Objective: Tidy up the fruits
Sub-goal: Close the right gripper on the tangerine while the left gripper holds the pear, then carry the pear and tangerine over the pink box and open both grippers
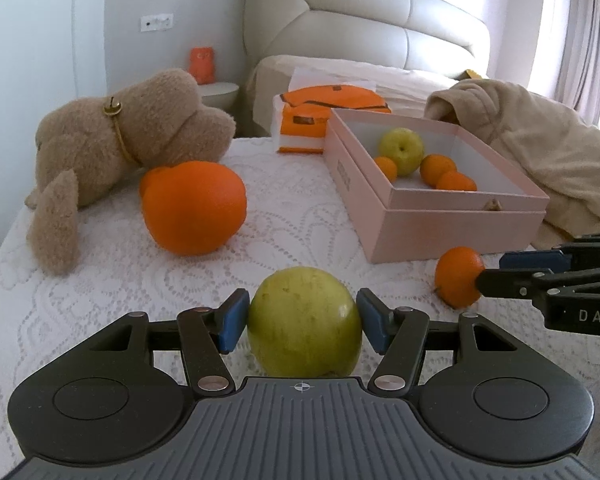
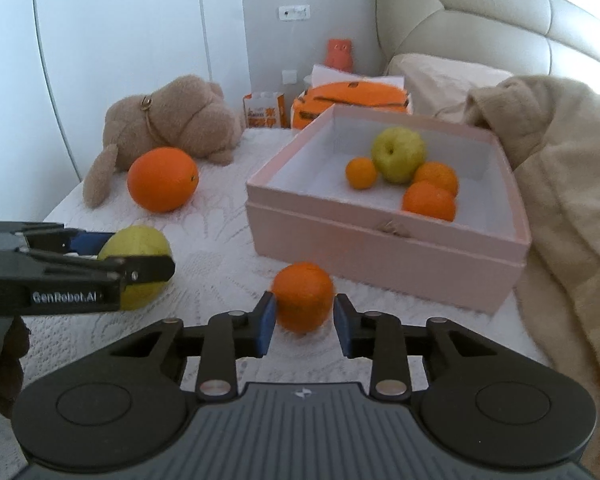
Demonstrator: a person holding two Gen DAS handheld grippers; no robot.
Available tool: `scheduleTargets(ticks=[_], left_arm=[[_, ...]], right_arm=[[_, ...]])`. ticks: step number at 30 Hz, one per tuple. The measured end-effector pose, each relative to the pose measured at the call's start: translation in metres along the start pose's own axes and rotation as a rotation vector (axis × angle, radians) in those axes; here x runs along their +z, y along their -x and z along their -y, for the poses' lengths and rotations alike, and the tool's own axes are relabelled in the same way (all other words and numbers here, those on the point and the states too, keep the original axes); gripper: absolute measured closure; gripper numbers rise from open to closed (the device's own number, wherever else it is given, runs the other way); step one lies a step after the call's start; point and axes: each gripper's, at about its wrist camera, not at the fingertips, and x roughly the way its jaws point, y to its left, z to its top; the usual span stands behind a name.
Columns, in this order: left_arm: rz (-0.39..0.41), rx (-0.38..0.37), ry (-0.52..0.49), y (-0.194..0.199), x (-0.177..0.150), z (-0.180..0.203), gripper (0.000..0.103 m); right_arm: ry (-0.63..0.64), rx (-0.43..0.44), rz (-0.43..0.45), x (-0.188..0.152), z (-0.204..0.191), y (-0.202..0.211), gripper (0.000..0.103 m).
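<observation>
In the left wrist view my left gripper (image 1: 300, 316) is shut on a yellow-green apple (image 1: 304, 320), blue pads pressed to both its sides, low over the white lace cover. My right gripper (image 2: 303, 320) is shut on a small orange (image 2: 303, 302), just in front of the pink box (image 2: 380, 248). The left wrist view also shows that small orange (image 1: 458, 282) at the right, with my right gripper (image 1: 489, 271) clamped on it. Inside the open pink box (image 1: 440, 220) lie another green apple (image 2: 398, 154) and three small oranges (image 2: 430, 200). A large orange (image 1: 194, 208) rests beside the plush toy.
A brown plush dog (image 1: 120, 140) lies at the back left. Orange-and-white packages (image 1: 320, 112) stand behind the box. A beige blanket (image 2: 560, 200) is heaped to the right of the box. A padded headboard (image 1: 360, 20) and a wall close off the back.
</observation>
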Motion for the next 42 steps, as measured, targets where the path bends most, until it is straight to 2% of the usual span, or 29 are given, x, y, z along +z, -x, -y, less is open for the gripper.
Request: scheduleTargets(ticks=[3,6,7,11,16,17,19,28,32,34,37,42], left_arm=[[-0.011,-0.012,0.034,0.000,0.001,-0.004,0.038],[-0.041,-0.051,0.105,-0.006,0.000,-0.012,0.039],[-0.047,-0.058,0.115,-0.008,-0.001,-0.012,0.039],[-0.039,-0.058,0.109,-0.014,-0.004,-0.010,0.039],[-0.029,-0.054,0.091,-0.016,-0.003,-0.009,0.038],[-0.029,-0.052,0.082,-0.016,-0.003,-0.008,0.038],[-0.031,-0.046,0.064,-0.014,-0.004,-0.006,0.038],[-0.042,-0.023,0.062,-0.012,-0.003,-0.002,0.038],[-0.045,-0.050,0.107,-0.007,-0.001,-0.006,0.038],[-0.017,-0.073,0.140,0.001,0.004,-0.007,0.038],[0.069,-0.116,0.158,0.023,0.023,-0.002,0.038],[0.208,-0.176,0.103,0.063,0.096,0.022,0.038]], right_arm=[[0.000,0.006,0.006,-0.002,0.002,-0.001,0.068],[-0.015,0.018,0.003,-0.003,0.004,-0.005,0.045],[-0.018,0.028,0.008,-0.003,0.004,-0.006,0.044],[-0.032,0.075,0.007,-0.001,0.003,-0.013,0.044],[-0.034,0.089,-0.032,0.006,-0.002,-0.036,0.045],[-0.034,0.090,-0.040,0.007,-0.003,-0.039,0.046],[-0.029,0.091,-0.055,0.008,-0.005,-0.042,0.058],[-0.028,0.066,-0.039,0.005,-0.003,-0.028,0.059],[-0.030,0.056,-0.025,0.006,-0.002,-0.020,0.059],[-0.027,0.033,0.003,0.009,-0.002,-0.010,0.059],[-0.039,0.031,0.080,0.023,0.001,0.016,0.060],[-0.050,-0.011,0.286,0.091,0.013,0.078,0.060]])
